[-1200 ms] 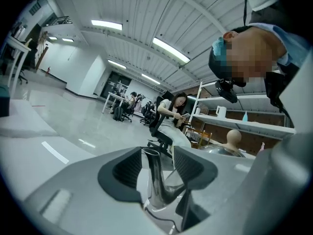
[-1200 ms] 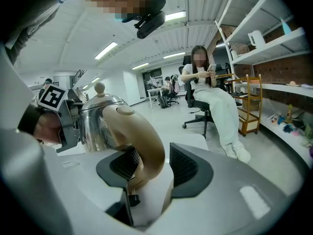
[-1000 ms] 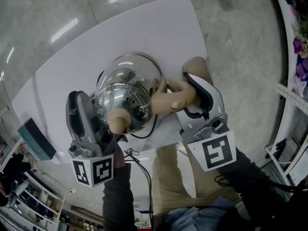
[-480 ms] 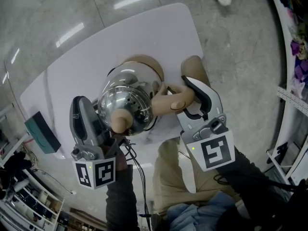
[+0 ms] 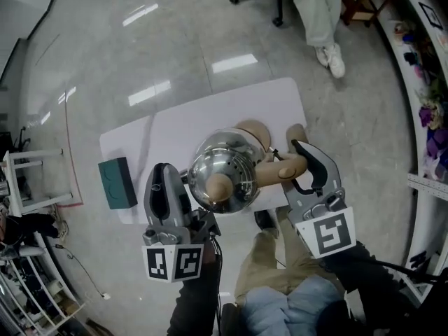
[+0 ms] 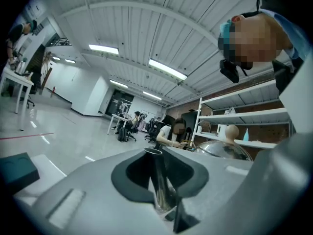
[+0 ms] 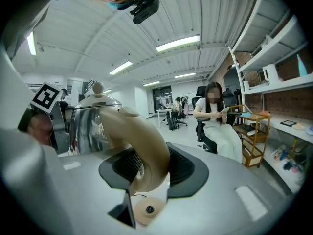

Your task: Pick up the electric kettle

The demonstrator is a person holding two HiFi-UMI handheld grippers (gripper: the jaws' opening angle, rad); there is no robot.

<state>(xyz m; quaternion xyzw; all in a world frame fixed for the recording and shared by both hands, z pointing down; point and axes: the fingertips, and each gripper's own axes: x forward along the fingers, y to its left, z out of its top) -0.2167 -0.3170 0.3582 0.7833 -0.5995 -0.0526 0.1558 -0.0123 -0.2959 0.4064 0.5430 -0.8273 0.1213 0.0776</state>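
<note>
The electric kettle [image 5: 225, 172], a polished steel dome with a tan knob and tan handle [image 5: 278, 171], hangs in the air above the white table [image 5: 175, 128]. Its round tan base [image 5: 253, 129] lies on the table below, also visible under the handle in the right gripper view as the base [image 7: 146, 209]. My right gripper [image 5: 299, 163] is shut on the handle [image 7: 142, 146]. My left gripper [image 5: 186, 189] sits at the kettle's left side, jaws closed on the steel spout [image 6: 157, 177]. The lid [image 6: 222, 151] shows beyond it.
A teal box [image 5: 117, 182] lies at the table's left end. A person sits on a chair [image 5: 315, 5] past the far edge. A white rack [image 5: 28, 180] stands at the left, and shelves [image 5: 430, 82] run along the right. A black cable [image 5: 213, 257] hangs by my left arm.
The kettle has risen off its base with both grippers; the base is now uncovered. The table looks smaller and farther below, and more floor shows around it.
</note>
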